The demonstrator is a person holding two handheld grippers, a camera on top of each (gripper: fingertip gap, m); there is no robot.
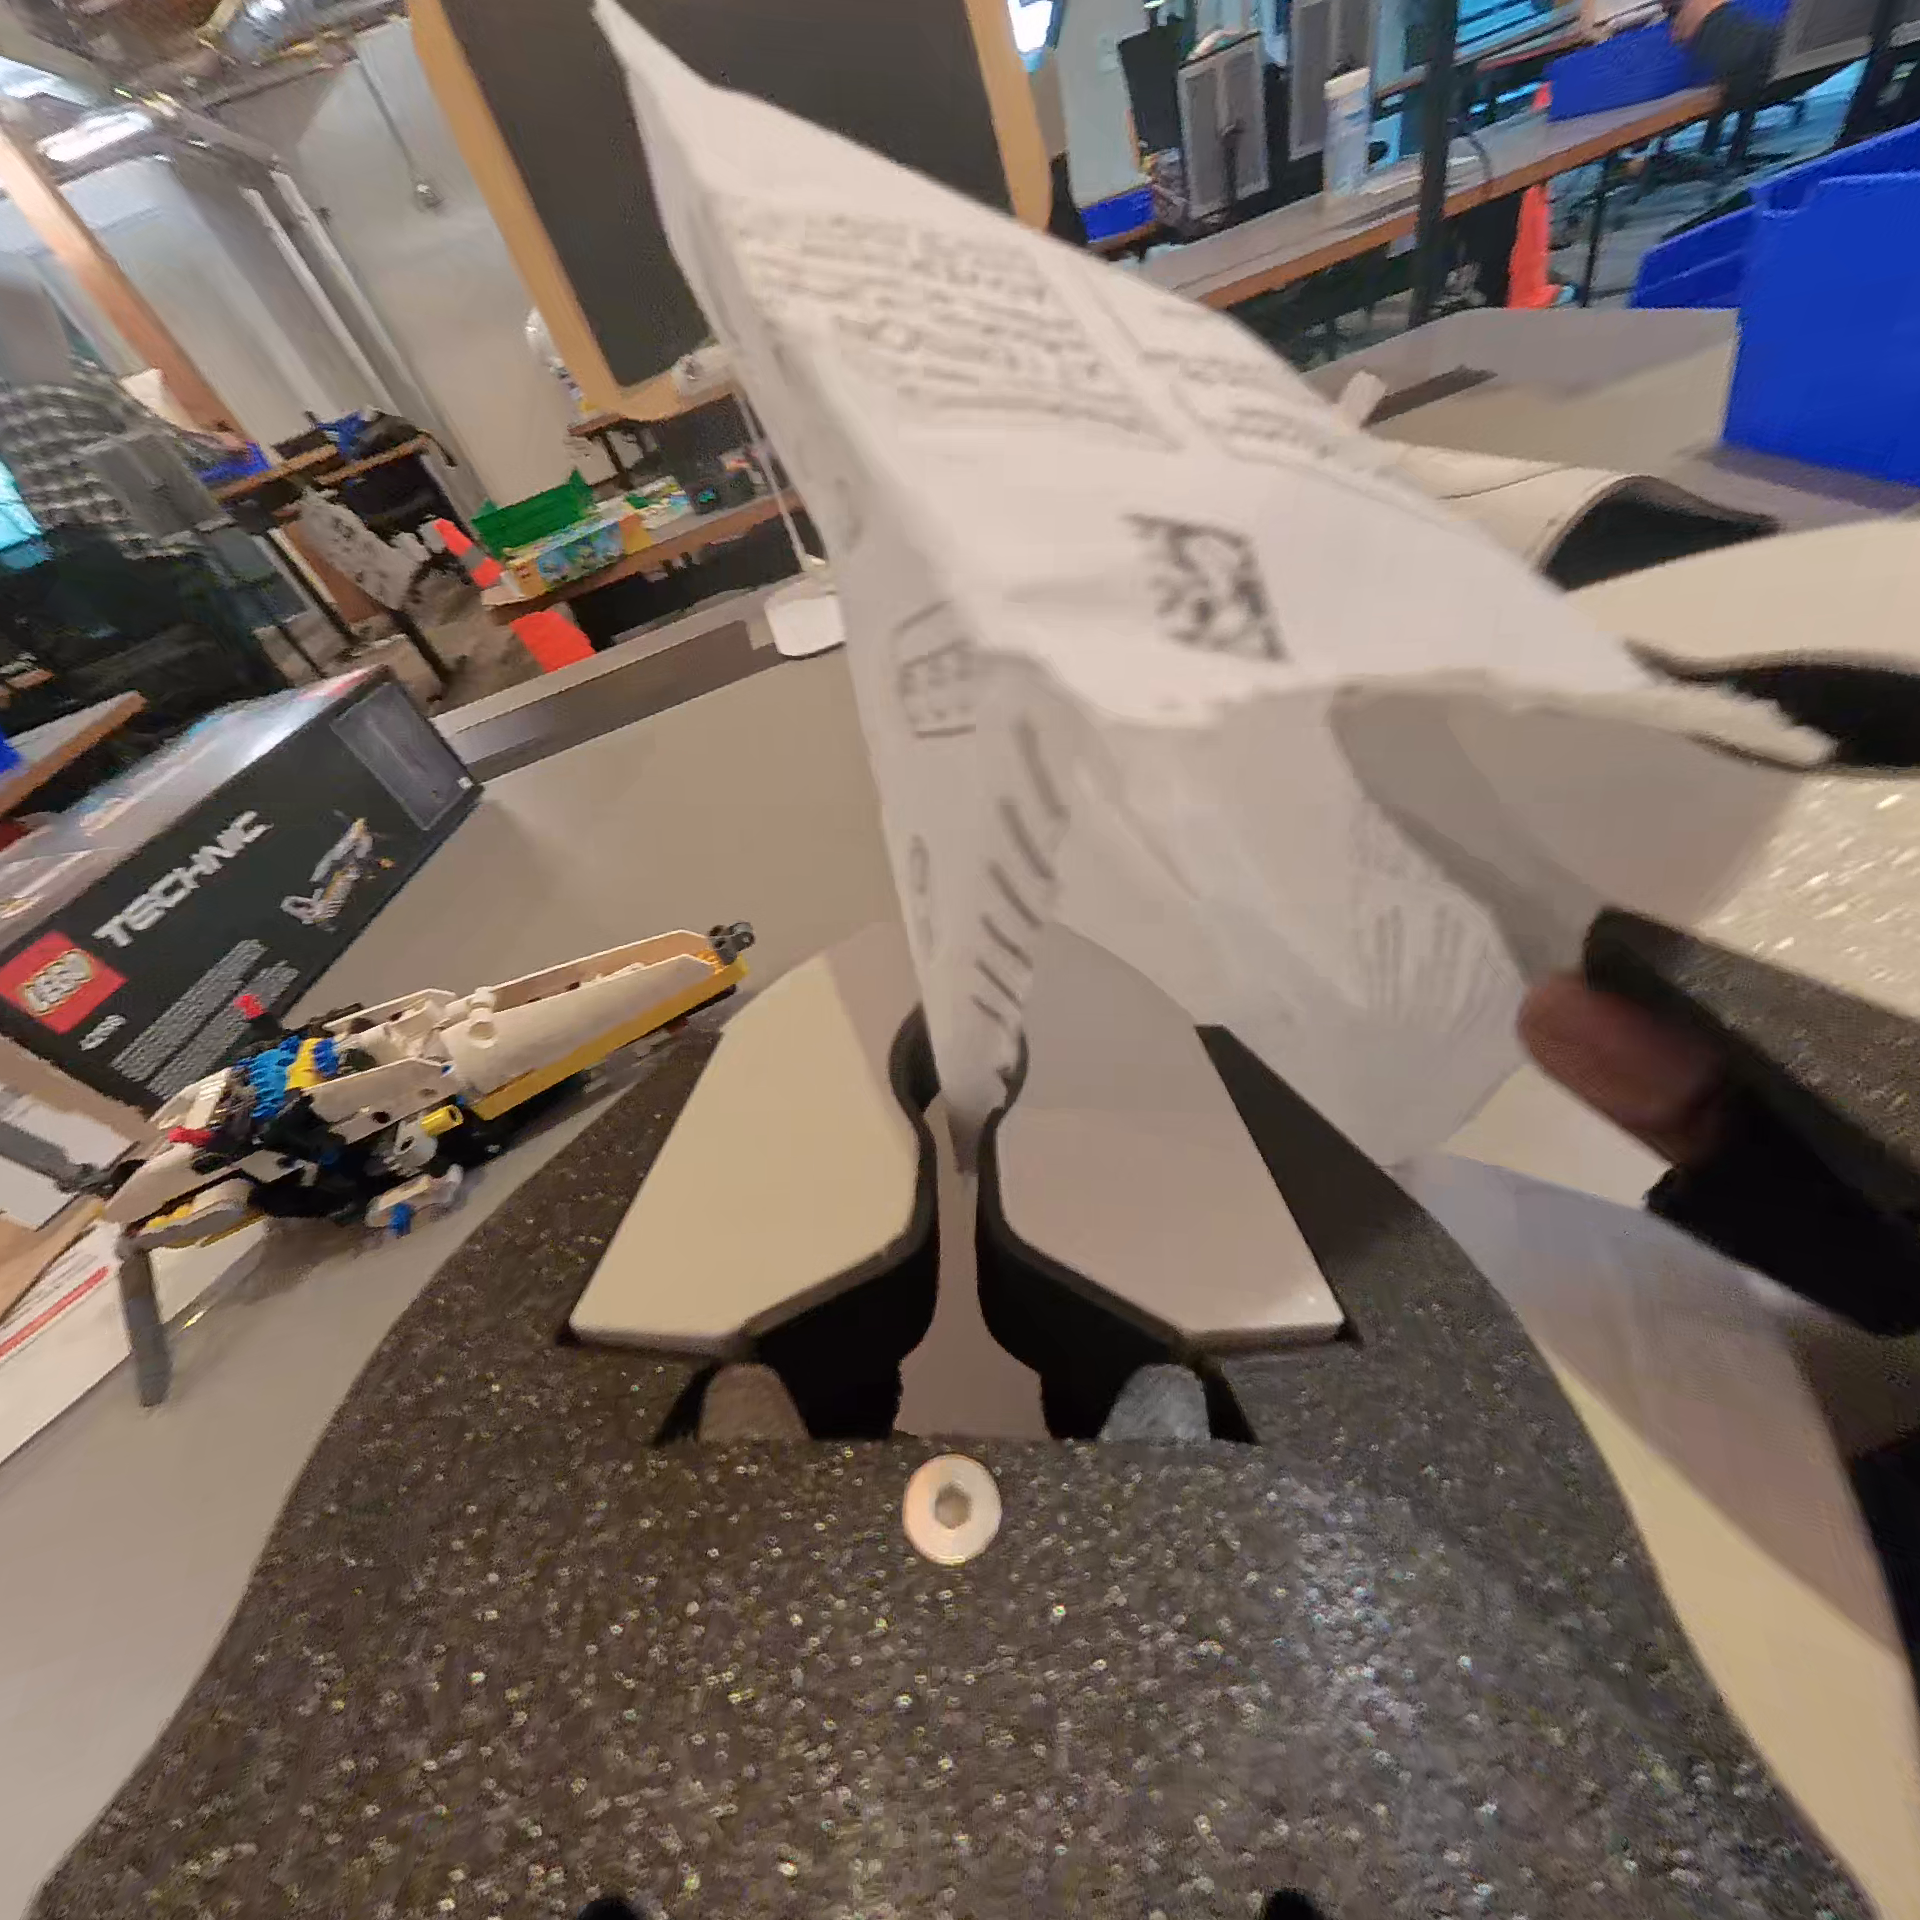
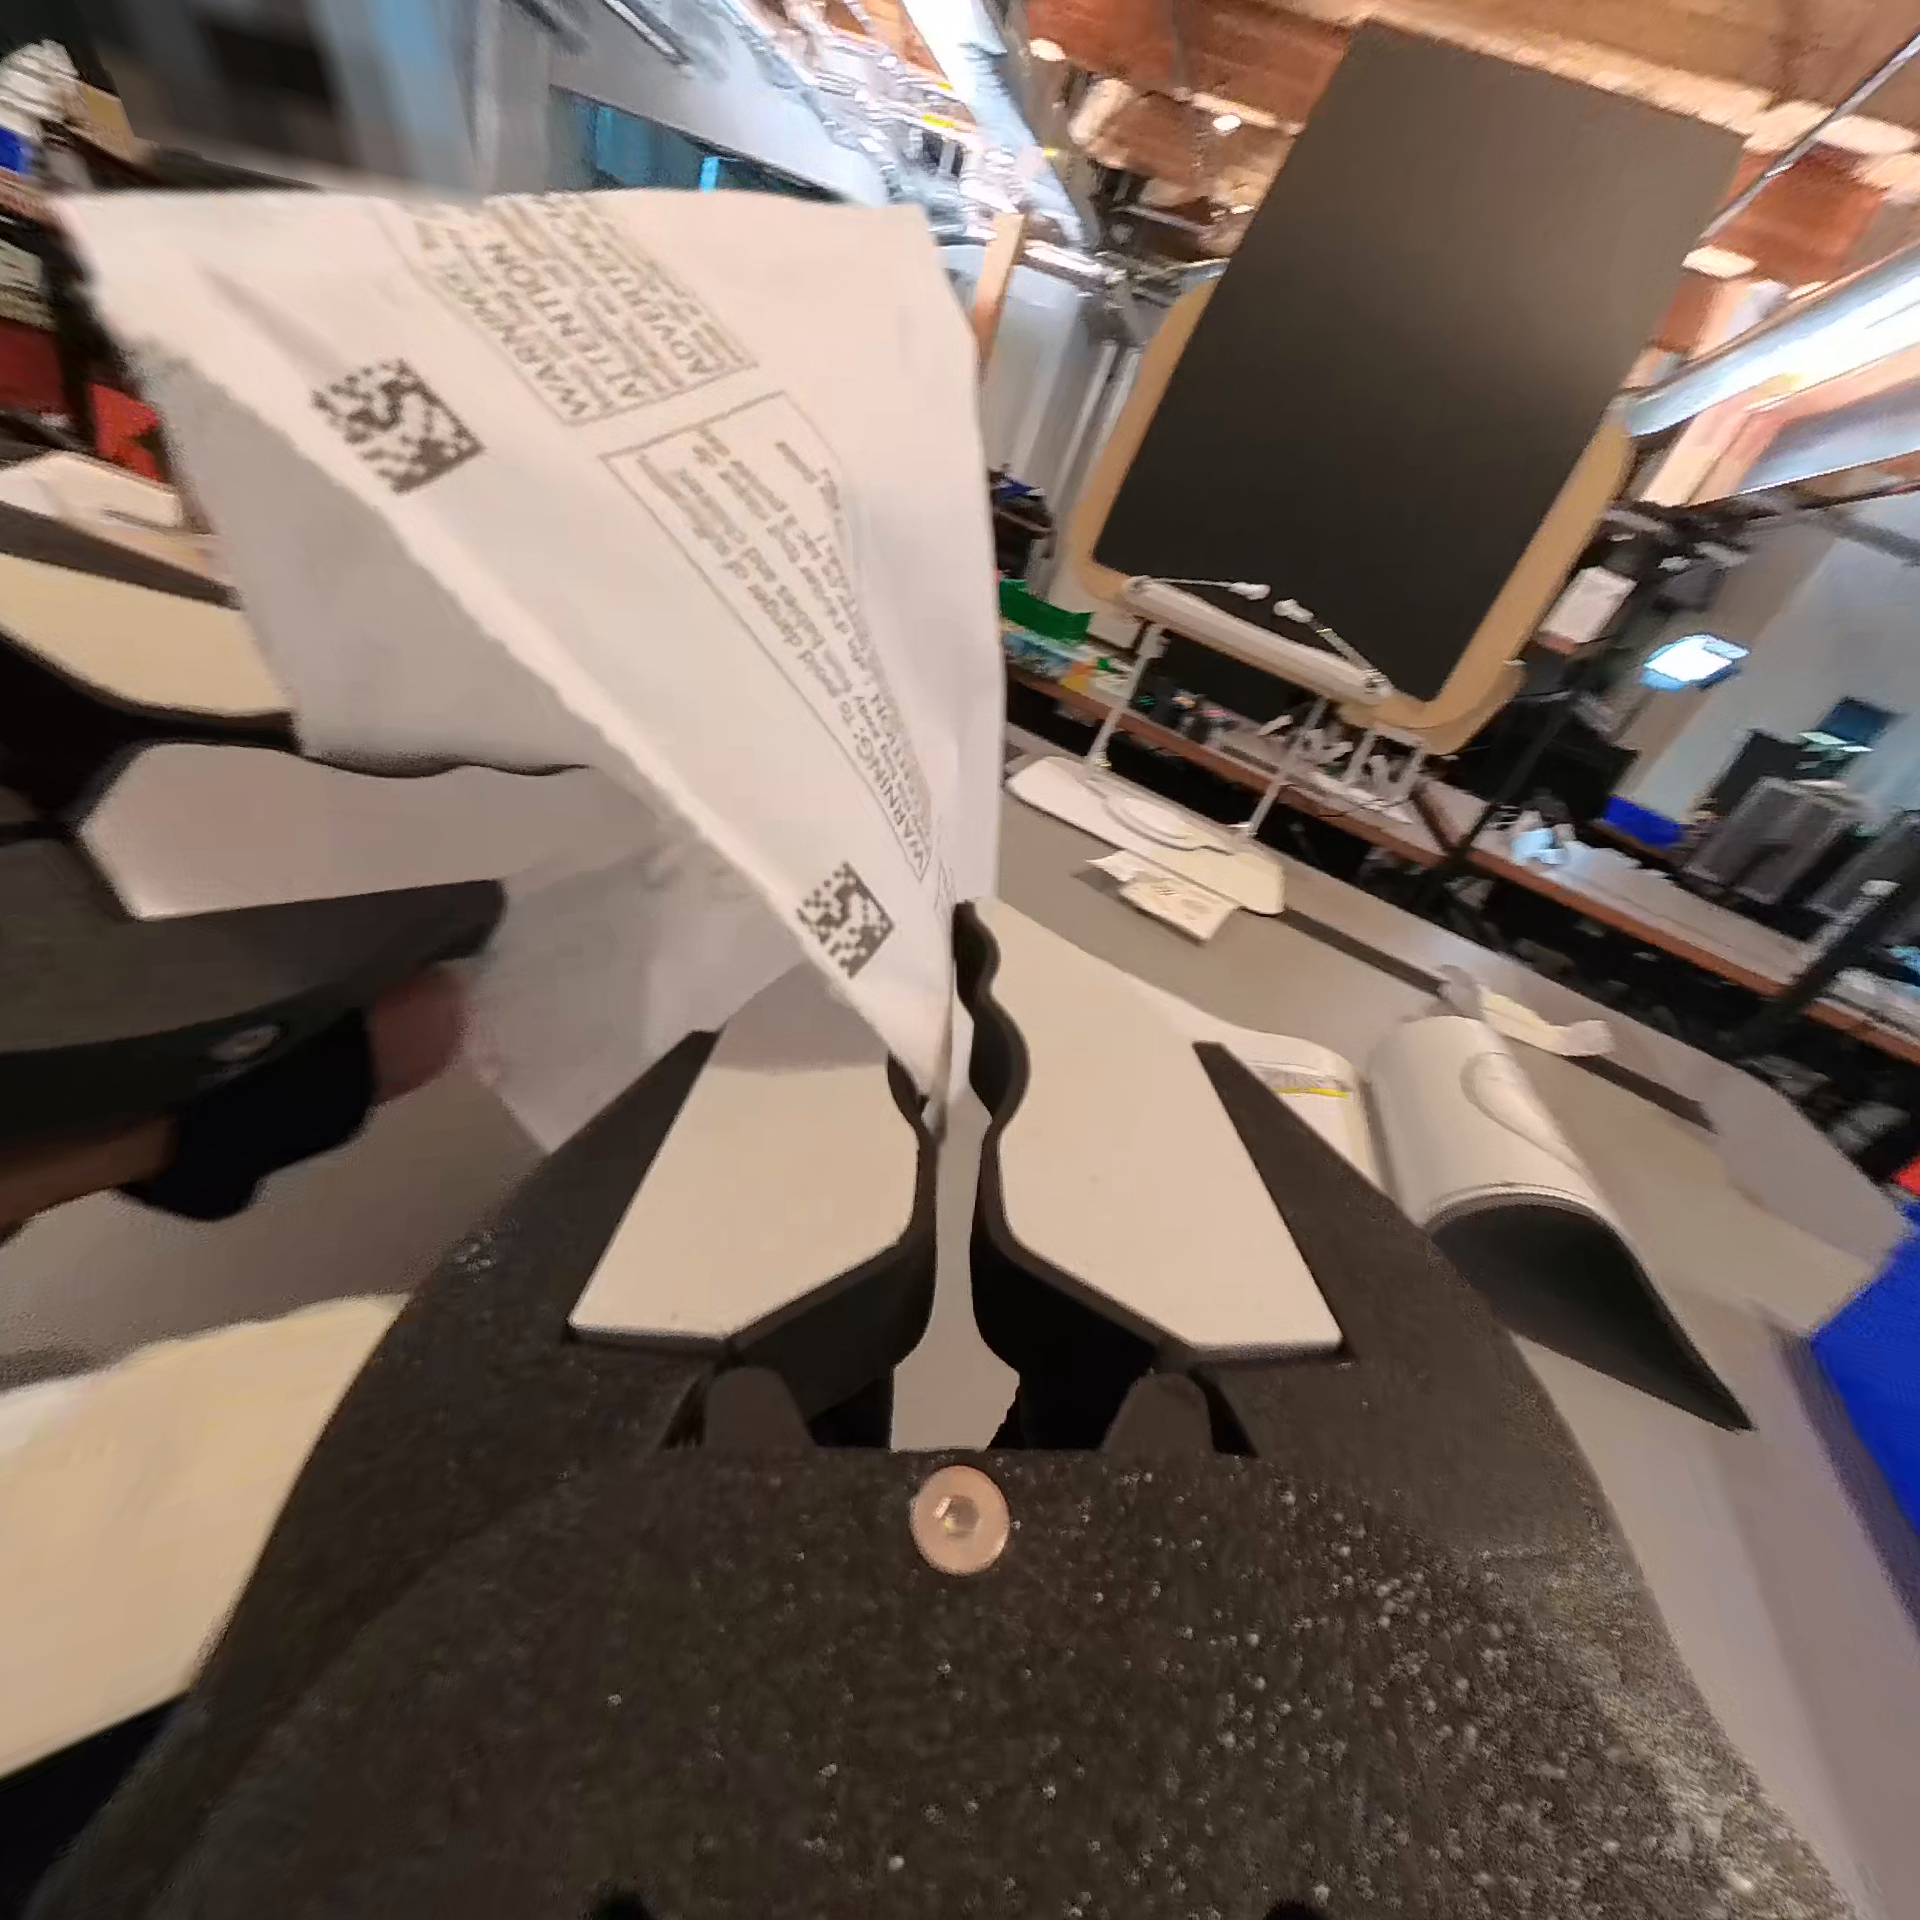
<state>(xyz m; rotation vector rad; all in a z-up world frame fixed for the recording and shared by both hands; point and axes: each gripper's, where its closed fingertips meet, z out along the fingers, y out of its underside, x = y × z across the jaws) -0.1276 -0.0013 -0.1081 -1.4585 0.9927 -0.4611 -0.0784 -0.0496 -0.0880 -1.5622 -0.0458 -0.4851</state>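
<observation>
A white printed paper bag [image 1: 1122, 582] with a ragged edge hangs in the air between both grippers. My left gripper [image 1: 961, 1049] is shut on one lower corner of it; the paper runs up out of the pinched fingertips. My right gripper [image 2: 956, 997] is shut on another edge of the same bag [image 2: 582, 499], with the sheet clamped between its pads. The right gripper also shows in the left wrist view [image 1: 1756, 686] at the right edge. The left gripper shows in the right wrist view [image 2: 260, 821] at the left, with a hand [image 2: 416, 1039] below it.
A white, yellow and blue toy brick aircraft [image 1: 436, 1060] lies on the grey table [image 1: 644, 810] beside a black toy box [image 1: 218, 883]. Blue bins [image 1: 1829, 312] stand at the right. An open booklet [image 2: 1527, 1174] and a black board on a stand [image 2: 1403, 364] are beyond the right gripper. My right fingertips sit around 8 centimeters from my left ones.
</observation>
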